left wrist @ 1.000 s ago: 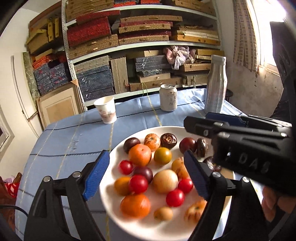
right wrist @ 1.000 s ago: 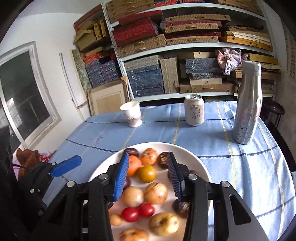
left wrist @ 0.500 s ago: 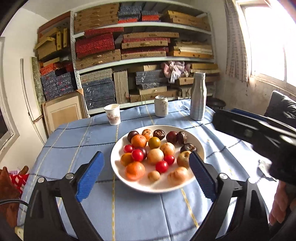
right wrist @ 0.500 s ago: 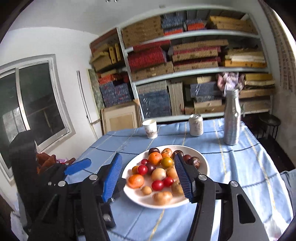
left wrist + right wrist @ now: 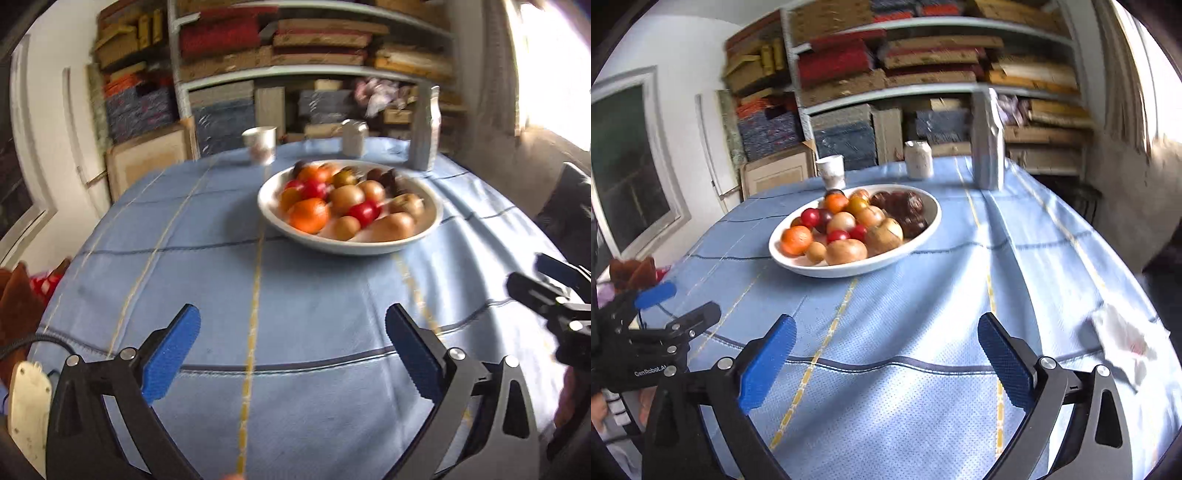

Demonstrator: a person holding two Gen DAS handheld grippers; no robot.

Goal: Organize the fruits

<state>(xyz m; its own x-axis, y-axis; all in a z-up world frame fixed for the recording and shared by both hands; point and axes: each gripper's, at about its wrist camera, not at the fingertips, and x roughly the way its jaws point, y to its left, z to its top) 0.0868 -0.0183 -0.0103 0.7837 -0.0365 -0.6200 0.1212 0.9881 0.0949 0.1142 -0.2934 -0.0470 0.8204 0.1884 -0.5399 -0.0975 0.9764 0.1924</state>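
Observation:
A white plate [image 5: 351, 249] [image 5: 849, 271] holds several fruits: oranges [image 5: 309, 215], red tomatoes [image 5: 364, 212], brown pears and dark plums. It sits mid-table on a blue cloth [image 5: 314, 295]. My left gripper [image 5: 291, 325] hovers over bare cloth well short of the plate, its jaws still opening with nothing between them. My right gripper [image 5: 886, 328] does the same over the near cloth, its jaws opening wide and empty. Each gripper shows at the edge of the other's view: the right gripper [image 5: 546, 291] and the left gripper [image 5: 665, 321].
Behind the plate stand a paper cup [image 5: 260, 144], a drink can [image 5: 354, 137] and a tall silver bottle [image 5: 424, 129]. Shelves of stacked boxes [image 5: 923, 74] fill the back wall. A crumpled white paper [image 5: 1123, 339] lies near the table's right edge.
Both grippers have drawn back from above the plate toward the near side of the table and dropped a little. Their jaws have spread wider, the right one much more.

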